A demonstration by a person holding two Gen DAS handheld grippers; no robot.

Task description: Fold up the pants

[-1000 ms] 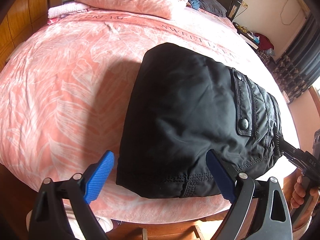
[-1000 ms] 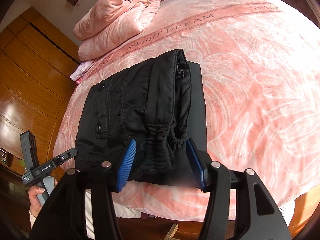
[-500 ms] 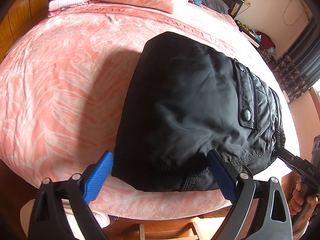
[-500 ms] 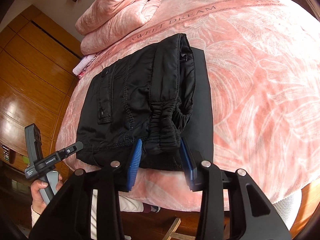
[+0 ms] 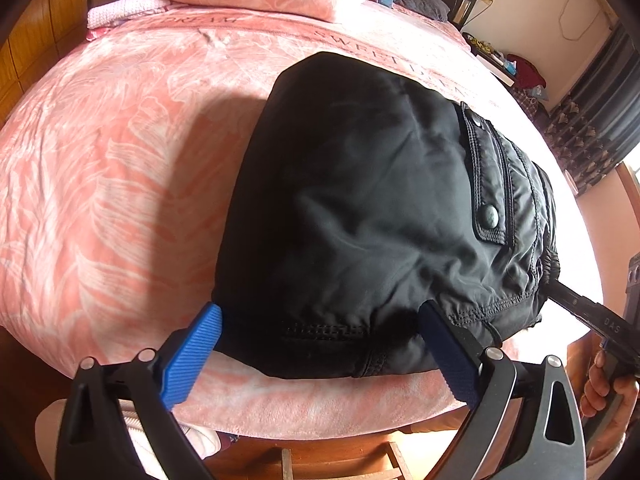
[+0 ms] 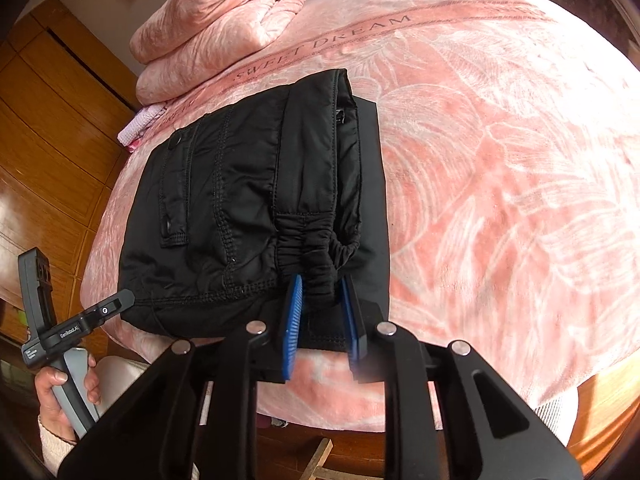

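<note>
Black pants (image 5: 360, 208) lie folded into a thick bundle near the front edge of the pink bed (image 5: 120, 140); a snap pocket flap faces up. My left gripper (image 5: 320, 356) is open, its blue pads either side of the bundle's near edge; its right pad touches the fabric. In the right wrist view the pants (image 6: 240, 208) show their elastic waistband. My right gripper (image 6: 320, 320) is shut on that gathered waistband (image 6: 316, 256). The left gripper (image 6: 92, 320) shows at the bundle's left corner.
A folded pink quilt (image 6: 224, 20) and a small pink-white cloth (image 6: 140, 124) lie at the bed's head. Wooden wardrobe panels (image 6: 48, 140) stand to the left. A bedside shelf with clutter (image 5: 504, 64) and dark curtains (image 5: 600, 112) are at the right. Wood floor lies below the bed edge.
My right gripper moved in and closed its pads onto the waistband. My left gripper came closer to the bundle's near edge and stayed open.
</note>
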